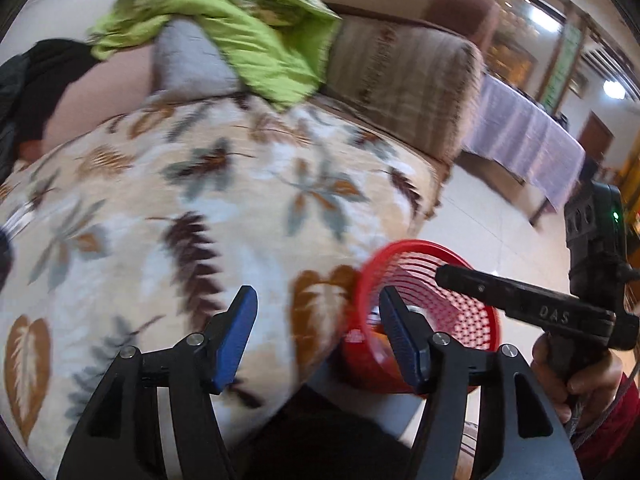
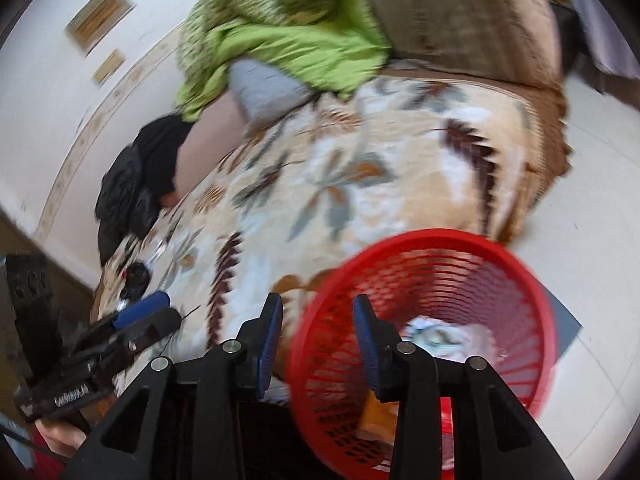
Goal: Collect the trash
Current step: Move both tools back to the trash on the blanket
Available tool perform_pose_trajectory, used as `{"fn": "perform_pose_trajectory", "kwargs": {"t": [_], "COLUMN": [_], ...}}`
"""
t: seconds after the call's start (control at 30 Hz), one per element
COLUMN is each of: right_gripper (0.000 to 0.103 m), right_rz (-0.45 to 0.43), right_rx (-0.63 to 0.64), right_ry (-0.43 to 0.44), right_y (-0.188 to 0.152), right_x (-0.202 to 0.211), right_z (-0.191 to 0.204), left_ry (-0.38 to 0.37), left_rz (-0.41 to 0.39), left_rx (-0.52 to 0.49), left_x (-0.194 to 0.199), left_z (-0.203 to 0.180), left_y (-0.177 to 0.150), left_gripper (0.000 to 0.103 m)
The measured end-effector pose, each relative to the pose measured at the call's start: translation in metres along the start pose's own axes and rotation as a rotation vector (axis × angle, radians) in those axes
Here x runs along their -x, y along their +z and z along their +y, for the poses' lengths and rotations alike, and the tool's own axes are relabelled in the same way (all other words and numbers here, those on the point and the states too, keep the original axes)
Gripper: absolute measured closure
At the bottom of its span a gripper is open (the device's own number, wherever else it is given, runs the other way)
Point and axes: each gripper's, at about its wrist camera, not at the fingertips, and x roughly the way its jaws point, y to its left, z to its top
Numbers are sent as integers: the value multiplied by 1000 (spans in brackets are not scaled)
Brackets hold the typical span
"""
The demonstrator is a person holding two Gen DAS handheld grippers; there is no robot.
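Observation:
A red mesh basket point(image 2: 500, 280) stands on the floor against the sofa's front, with crumpled white paper point(image 2: 440, 336) and an orange scrap point(image 2: 376, 412) inside. My right gripper point(image 2: 317, 300) hangs open over the basket's near rim, with nothing between its pads. In the left wrist view the same basket point(image 1: 452, 304) lies lower right. My left gripper point(image 1: 318, 292) is open and empty above the leaf-patterned blanket point(image 1: 200, 200). It also shows at the left of the right wrist view, as the left gripper point(image 2: 160, 310) in a hand. The right gripper point(image 1: 444, 274) reaches in over the basket.
A green cloth point(image 1: 248, 40), a grey pillow point(image 1: 188, 60) and black clothing point(image 2: 136, 184) lie at the sofa's back. A small dark object point(image 2: 136, 276) sits on the blanket's left. A table with a lilac cloth point(image 1: 520, 132) stands beyond the armrest, on a pale tiled floor point(image 2: 600, 220).

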Motion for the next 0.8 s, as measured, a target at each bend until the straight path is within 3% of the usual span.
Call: {"fn": "perform_pose_trajectory", "kwargs": {"t": [0.3, 0.5, 0.7, 0.8], "right_gripper": [63, 60, 59, 59], "right_rz": [78, 121, 159, 170], "right_rx": [173, 260, 302, 309], "right_ry": [96, 141, 160, 157], "right_y": [0, -2, 1, 5], "right_x": [-51, -82, -112, -124], "right_z": [97, 152, 178, 182], "left_ry": [161, 338, 550, 584], "left_rz": [-85, -129, -111, -79], "left_rx": [169, 260, 287, 294], "left_x": [51, 82, 85, 71], "left_z": [110, 199, 297, 337], "left_y": [-10, -17, -13, -7], "left_gripper": [41, 35, 28, 27]}}
